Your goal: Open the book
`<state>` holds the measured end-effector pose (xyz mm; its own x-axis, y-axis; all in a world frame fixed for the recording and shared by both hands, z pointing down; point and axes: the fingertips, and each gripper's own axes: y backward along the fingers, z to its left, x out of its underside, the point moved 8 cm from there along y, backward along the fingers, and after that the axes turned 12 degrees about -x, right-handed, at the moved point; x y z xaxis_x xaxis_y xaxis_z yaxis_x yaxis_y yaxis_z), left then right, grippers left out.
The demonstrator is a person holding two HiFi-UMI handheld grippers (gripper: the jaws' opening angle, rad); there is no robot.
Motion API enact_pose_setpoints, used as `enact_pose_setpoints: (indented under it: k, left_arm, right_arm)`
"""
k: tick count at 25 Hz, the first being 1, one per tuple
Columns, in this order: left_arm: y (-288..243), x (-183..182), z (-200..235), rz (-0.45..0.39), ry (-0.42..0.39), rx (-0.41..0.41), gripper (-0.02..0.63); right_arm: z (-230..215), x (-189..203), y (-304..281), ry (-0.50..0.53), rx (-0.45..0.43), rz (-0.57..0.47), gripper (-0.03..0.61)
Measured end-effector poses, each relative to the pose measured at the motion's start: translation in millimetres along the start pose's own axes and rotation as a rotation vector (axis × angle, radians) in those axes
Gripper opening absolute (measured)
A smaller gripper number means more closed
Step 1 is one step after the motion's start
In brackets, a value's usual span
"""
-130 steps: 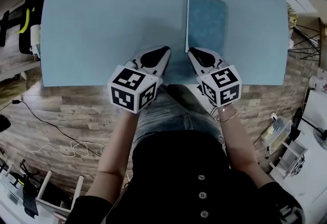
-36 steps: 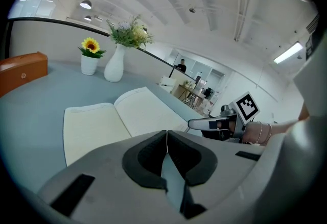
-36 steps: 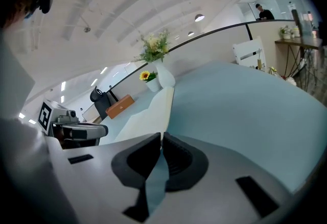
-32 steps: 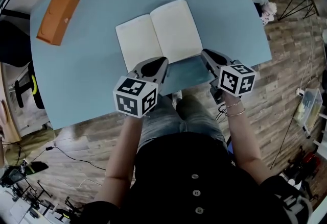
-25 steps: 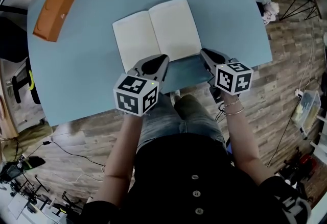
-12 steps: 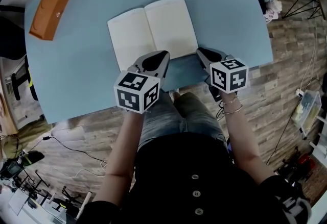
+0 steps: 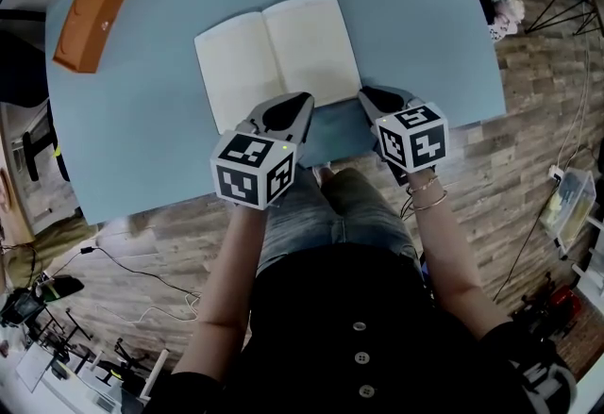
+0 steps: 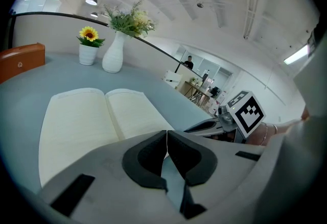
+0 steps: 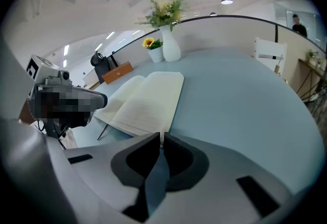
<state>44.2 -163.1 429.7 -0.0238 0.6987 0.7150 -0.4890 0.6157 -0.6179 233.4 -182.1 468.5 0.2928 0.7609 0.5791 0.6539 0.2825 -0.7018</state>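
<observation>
by book: left hand-held gripper, right hand-held gripper, both closed

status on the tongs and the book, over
Left tongs shut, right tongs shut, both at near edge of cream-paged book. Book open flat on blue table. Nothing in the way.

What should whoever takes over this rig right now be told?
Book: lies open and flat on the blue table, pale pages facing up.
Left gripper: jaws shut with nothing between them, tips over the book's near edge.
Right gripper: jaws shut, tips by the book's near right corner; whether they touch it cannot be told.
Done: the book is open.
Left: probably only drawing both grippers clear of the pages.
</observation>
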Motion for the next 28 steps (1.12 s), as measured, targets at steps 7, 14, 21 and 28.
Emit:
enact_pose_setpoints:
  k: [7,14,21,28]
  left_arm:
    - [0,0,-4,-0.005,0.006,-0.018,0.015]
    - [-1,-2,-6,-0.004,-0.009,-0.008,0.015]
    - [1,-5,-7,-0.006,-0.021,-0.001,0.015]
    - [12,-8,4,-0.015,-0.022,0.001,0.015]
  right_arm:
    - [4,0,-1,0.077,0.035,0.017,0.037]
    - [4,-3,-3,0.093,0.044,0.025,0.054]
    - [1,-1,4,0.073,0.073,0.008,0.104]
    - [12,-8,6,0.077,0.091,-0.042,0.122]
